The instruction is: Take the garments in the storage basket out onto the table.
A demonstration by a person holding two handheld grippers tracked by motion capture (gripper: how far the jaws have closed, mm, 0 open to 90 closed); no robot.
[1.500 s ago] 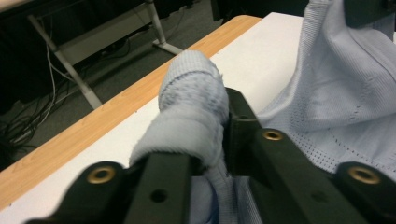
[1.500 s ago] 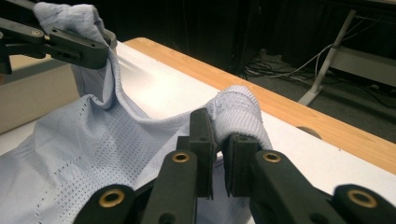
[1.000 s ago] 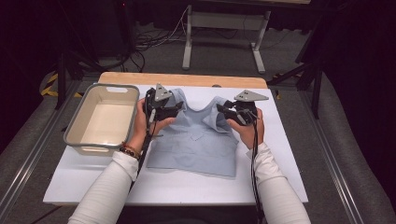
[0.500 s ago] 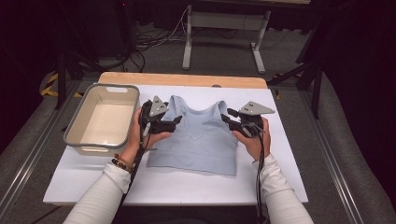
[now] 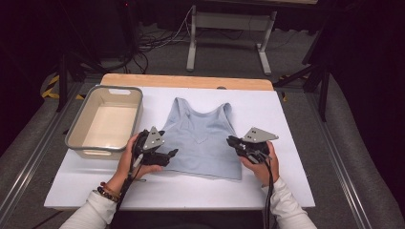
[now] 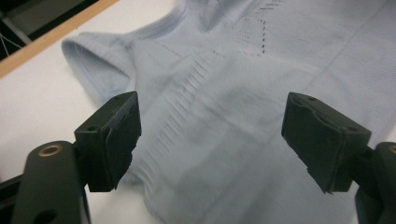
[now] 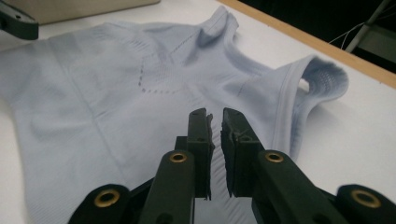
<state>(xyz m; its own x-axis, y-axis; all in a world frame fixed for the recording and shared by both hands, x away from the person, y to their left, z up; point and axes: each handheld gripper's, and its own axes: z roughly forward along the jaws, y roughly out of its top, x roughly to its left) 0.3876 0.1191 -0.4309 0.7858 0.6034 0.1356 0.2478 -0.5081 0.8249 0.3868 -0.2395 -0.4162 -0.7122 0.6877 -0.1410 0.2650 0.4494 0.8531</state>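
Note:
A light blue tank top (image 5: 203,138) lies flat on the white table (image 5: 291,114), straps toward the far edge. My left gripper (image 5: 171,154) is at the top's near left side; in the left gripper view its jaws stand wide open (image 6: 210,135) over the fabric (image 6: 233,70), nothing between them. My right gripper (image 5: 233,141) is at the top's near right side. In the right gripper view its jaws are shut (image 7: 215,126) with a thin gap, just above the cloth (image 7: 116,93), with no fabric visibly held.
A beige rectangular bin (image 5: 76,129) stands empty on the table left of the top. A wooden strip (image 5: 186,81) runs along the table's far edge. Stands and cables are on the floor beyond. Bare white surface lies to the right of the top.
Both hands have drawn back from the top's shoulder straps toward the near edge, and now sit beside its lower sides. The top lies flat, uncovered at the straps.

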